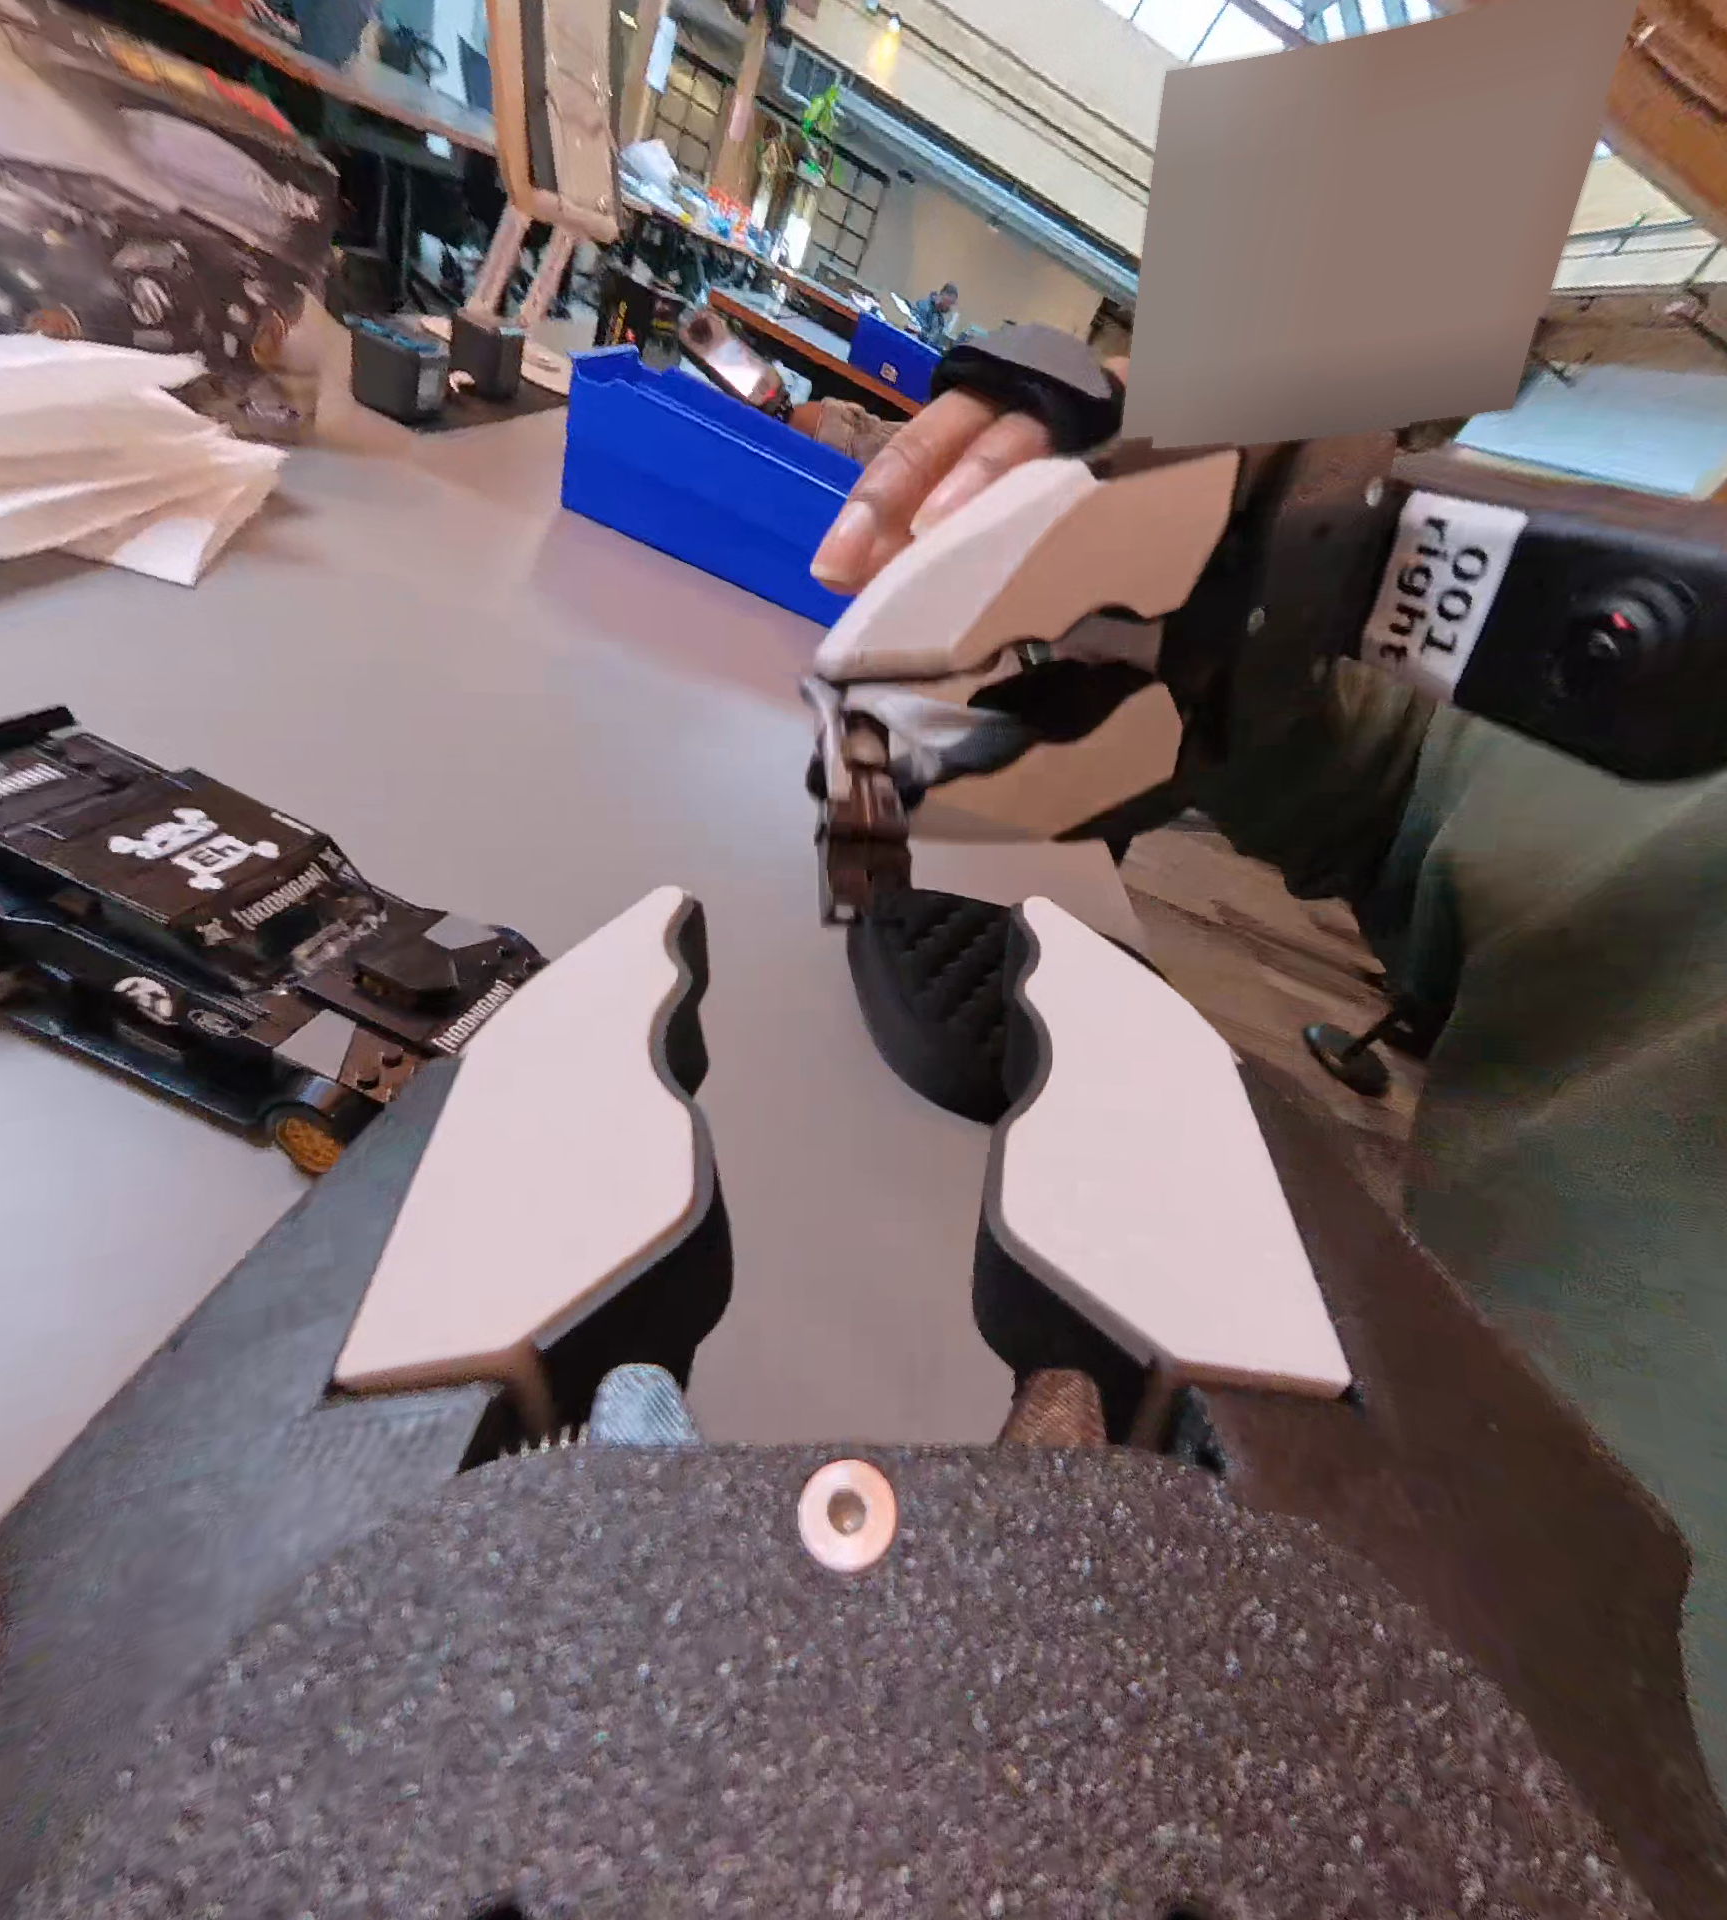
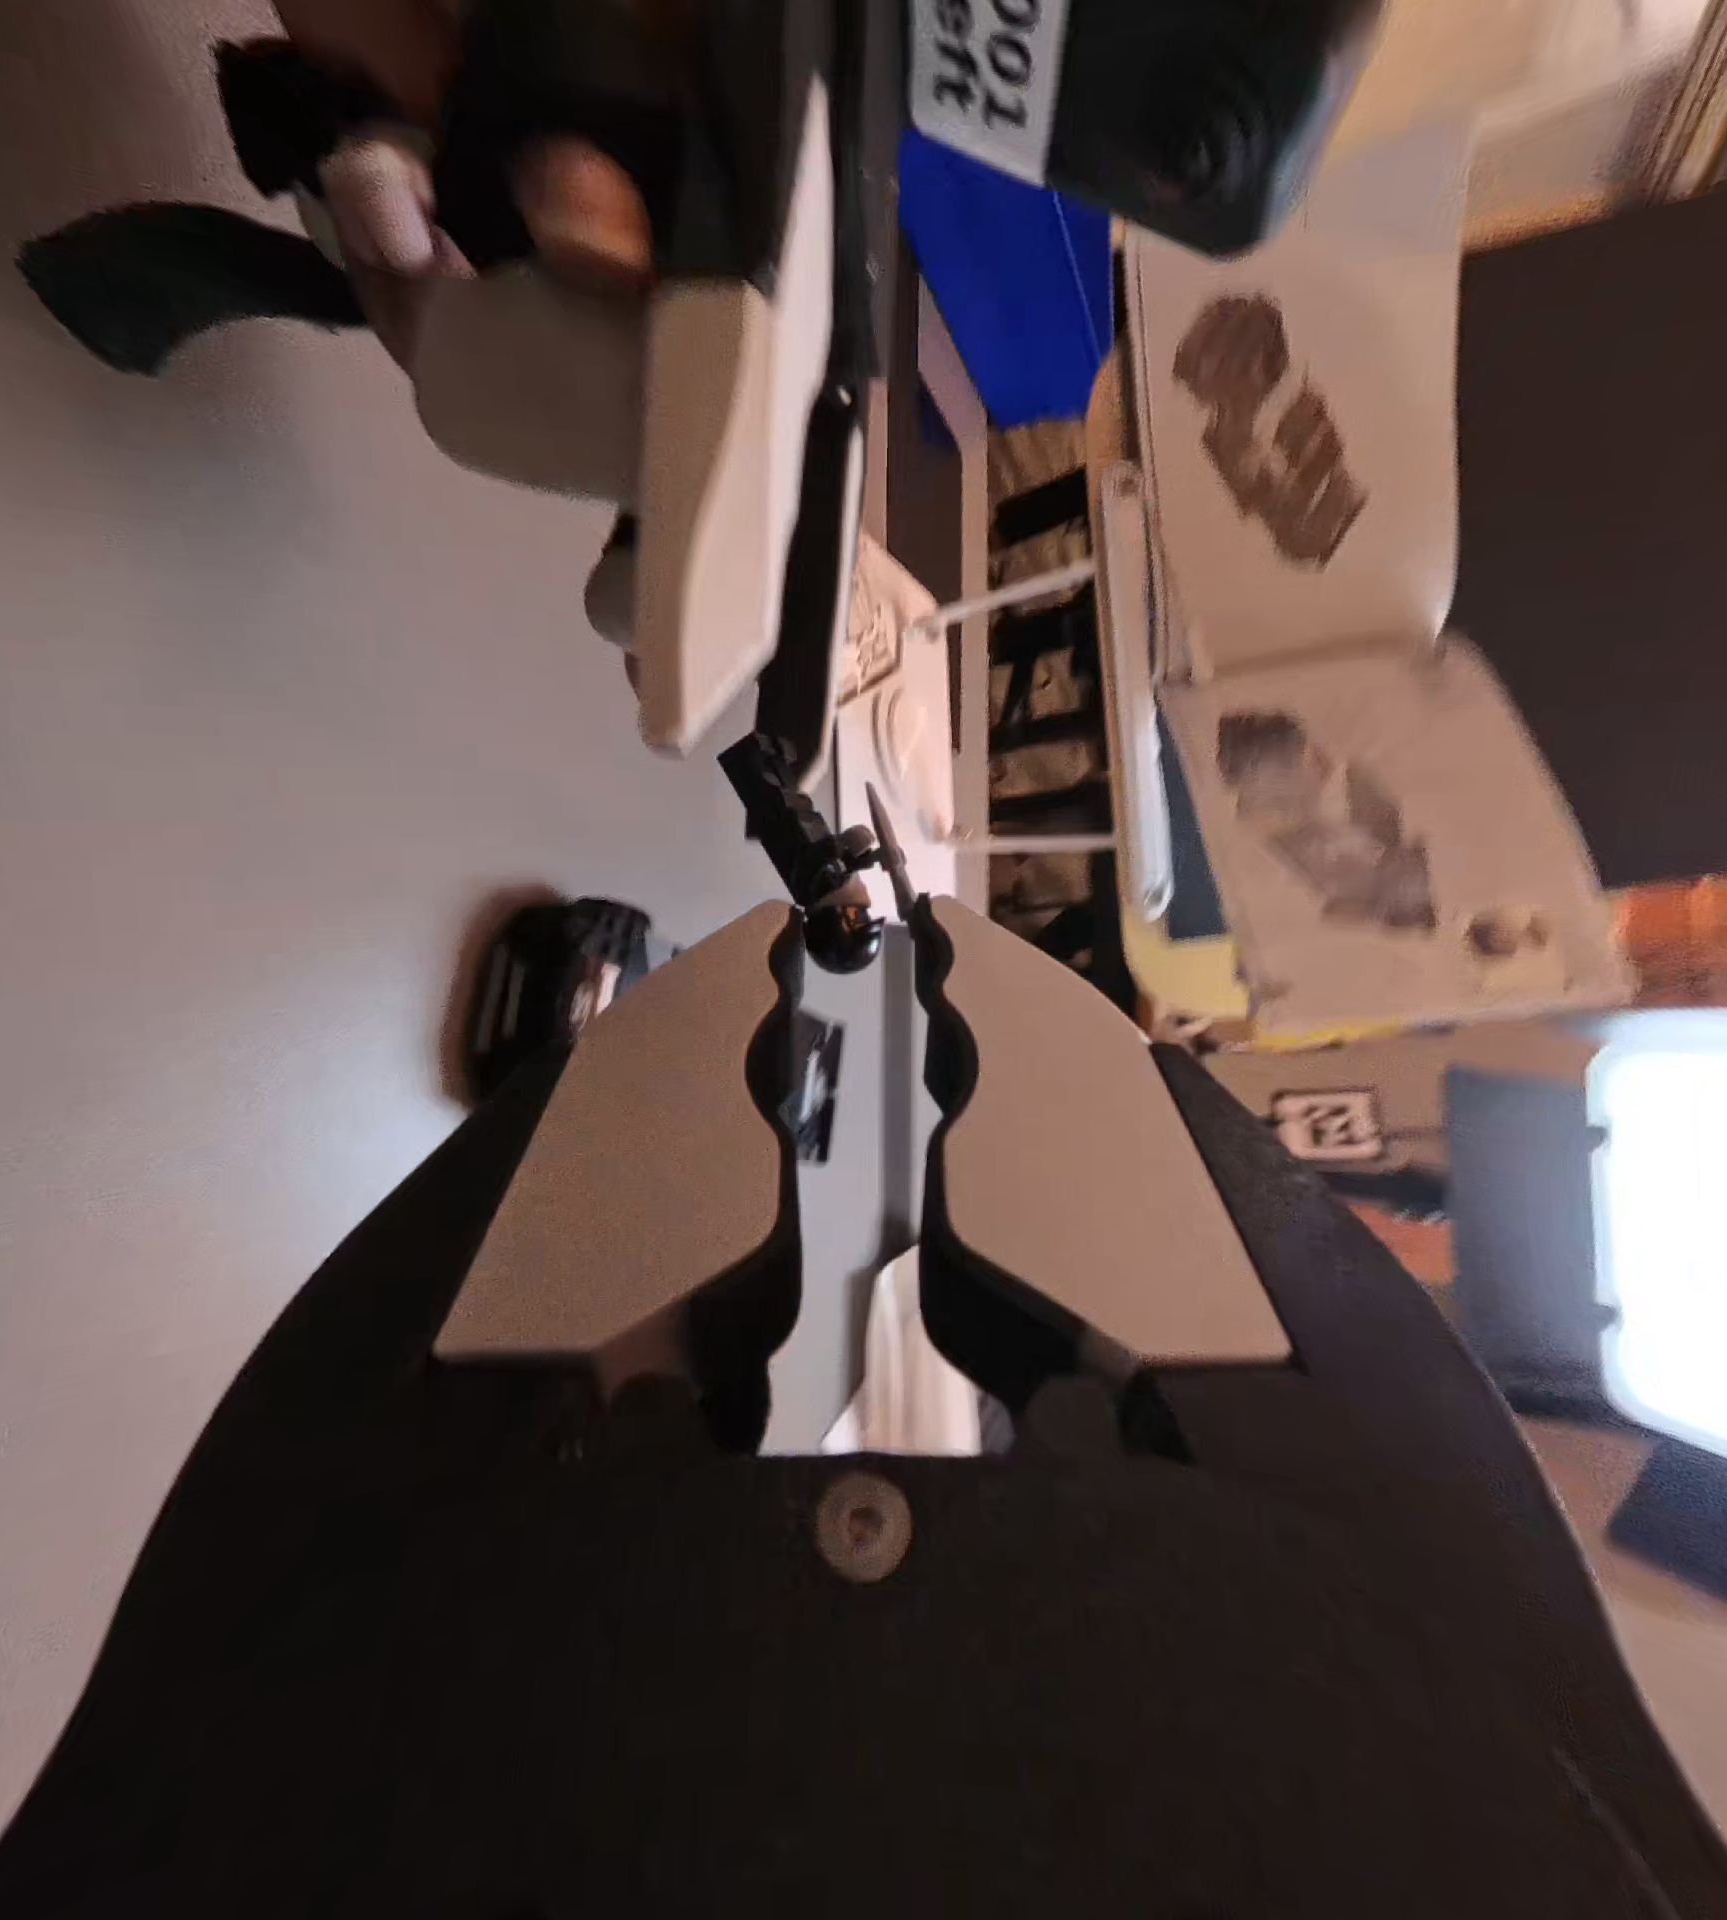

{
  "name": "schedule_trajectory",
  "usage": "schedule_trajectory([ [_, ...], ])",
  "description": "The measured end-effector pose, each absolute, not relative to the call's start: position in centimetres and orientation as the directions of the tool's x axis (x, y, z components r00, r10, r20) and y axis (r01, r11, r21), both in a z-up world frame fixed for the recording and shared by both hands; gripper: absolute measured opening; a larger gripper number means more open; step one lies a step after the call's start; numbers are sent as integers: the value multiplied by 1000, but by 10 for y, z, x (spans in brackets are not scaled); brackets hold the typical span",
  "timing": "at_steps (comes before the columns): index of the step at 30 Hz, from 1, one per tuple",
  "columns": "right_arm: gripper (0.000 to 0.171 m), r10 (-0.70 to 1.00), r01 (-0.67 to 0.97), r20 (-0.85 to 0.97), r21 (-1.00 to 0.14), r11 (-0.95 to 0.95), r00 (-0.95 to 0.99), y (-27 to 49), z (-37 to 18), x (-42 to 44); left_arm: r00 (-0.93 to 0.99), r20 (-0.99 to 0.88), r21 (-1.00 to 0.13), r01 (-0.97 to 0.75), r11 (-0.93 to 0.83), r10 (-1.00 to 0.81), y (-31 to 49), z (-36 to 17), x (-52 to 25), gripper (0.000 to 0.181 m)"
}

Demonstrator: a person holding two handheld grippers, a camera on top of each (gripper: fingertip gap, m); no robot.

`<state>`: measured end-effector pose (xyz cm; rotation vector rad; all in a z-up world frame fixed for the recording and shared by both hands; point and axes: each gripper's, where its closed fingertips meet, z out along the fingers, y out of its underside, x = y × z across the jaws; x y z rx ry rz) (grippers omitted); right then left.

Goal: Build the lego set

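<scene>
Grey table [image 1: 526, 644] below; my right gripper [image 1: 843, 727] pinches a black piece [image 1: 864, 831], left gripper [image 1: 854, 971] spread empty. Weak tip grip risks dropping it.

The black toy brick car [image 1: 184, 925] is cut off by the left edge; the small dark brick piece [image 1: 864, 831] is partly hidden inside the right tongs [image 1: 854, 727], its shape blurred

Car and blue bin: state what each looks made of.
Car: hard glossy black plastic bricks, going by the visible studs, the seams between parts and the printed white graphics. Blue bin: likely moulded plastic, with an even saturated colour, slight sheen and thin straight walls.
</scene>
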<state>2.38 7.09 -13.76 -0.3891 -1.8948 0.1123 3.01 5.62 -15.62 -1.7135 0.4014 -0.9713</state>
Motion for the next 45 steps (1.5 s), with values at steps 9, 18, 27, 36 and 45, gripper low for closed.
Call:
schedule_trajectory([
  [9,21,302,110,913,-282,953,-273,42,-128,-8,780,157,-982,57,-180,-606,38,-147,1,17],
  [18,22,896,290,-240,-948,-132,-375,32,-100,-13,886,-302,-947,-237,215,-353,34,-114,-22,17],
  [27,15,811,263,-417,-906,-332,-410,24,-89,-27,891,-364,-920,-299,252,-270,32,-107,-24,17],
  [36,15,939,465,112,-846,262,-324,182,-114,-43,937,-182,-981,-153,119,-297,42,-119,-51,38],
  [45,15,961,681,53,-695,230,-270,312,-229,-69,938,-131,-991,-130,24,-320,52,-144,-60,34],
])
